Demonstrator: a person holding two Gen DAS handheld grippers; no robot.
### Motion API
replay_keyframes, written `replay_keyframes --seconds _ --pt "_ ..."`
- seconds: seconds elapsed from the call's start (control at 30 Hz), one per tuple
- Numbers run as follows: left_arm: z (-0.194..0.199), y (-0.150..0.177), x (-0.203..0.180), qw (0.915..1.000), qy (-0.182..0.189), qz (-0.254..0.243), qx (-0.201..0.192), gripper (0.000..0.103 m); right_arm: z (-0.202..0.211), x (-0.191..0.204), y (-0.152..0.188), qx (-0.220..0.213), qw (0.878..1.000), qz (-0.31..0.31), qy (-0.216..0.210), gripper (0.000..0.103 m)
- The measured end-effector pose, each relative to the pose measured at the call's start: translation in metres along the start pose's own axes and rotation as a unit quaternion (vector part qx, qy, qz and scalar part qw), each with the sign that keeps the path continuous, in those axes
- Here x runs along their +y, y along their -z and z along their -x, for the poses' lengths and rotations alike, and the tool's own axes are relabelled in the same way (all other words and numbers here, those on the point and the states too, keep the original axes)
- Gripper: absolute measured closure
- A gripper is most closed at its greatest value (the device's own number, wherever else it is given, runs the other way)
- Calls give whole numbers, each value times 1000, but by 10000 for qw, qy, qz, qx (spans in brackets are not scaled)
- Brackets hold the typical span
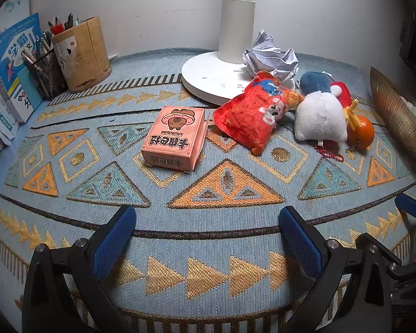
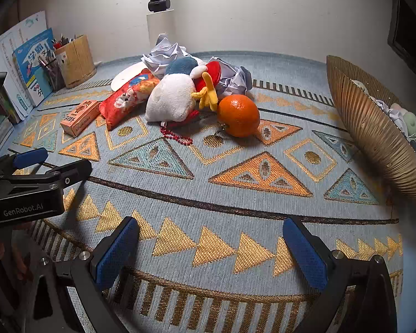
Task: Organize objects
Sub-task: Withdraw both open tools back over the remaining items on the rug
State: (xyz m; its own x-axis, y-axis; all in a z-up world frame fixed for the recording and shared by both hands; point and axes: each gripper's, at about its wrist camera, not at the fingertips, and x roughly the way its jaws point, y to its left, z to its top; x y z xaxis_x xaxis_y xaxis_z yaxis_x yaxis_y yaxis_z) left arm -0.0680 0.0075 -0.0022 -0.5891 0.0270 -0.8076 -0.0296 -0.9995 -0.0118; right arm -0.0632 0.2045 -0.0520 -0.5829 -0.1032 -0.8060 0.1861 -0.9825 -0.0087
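left gripper wide open, empty | right gripper wide open, empty | risk: orange likely rolls if nudged off-centre

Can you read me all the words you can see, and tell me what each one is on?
"GenRobot.AI": on the left gripper body, seen from the right wrist.
Pink box: big Chinese characters, upside down, not surely readable.
Blue book: Chinese title, too blurred.
Lamp base: small marks, too small.
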Motion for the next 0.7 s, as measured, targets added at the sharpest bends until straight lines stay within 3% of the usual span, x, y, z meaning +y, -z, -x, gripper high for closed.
replay_keyframes --seconds 0.7 --pt "3 1 -2 10000 1 -2 -2 0 -7 -6 -11 8 10000 -89 11 0"
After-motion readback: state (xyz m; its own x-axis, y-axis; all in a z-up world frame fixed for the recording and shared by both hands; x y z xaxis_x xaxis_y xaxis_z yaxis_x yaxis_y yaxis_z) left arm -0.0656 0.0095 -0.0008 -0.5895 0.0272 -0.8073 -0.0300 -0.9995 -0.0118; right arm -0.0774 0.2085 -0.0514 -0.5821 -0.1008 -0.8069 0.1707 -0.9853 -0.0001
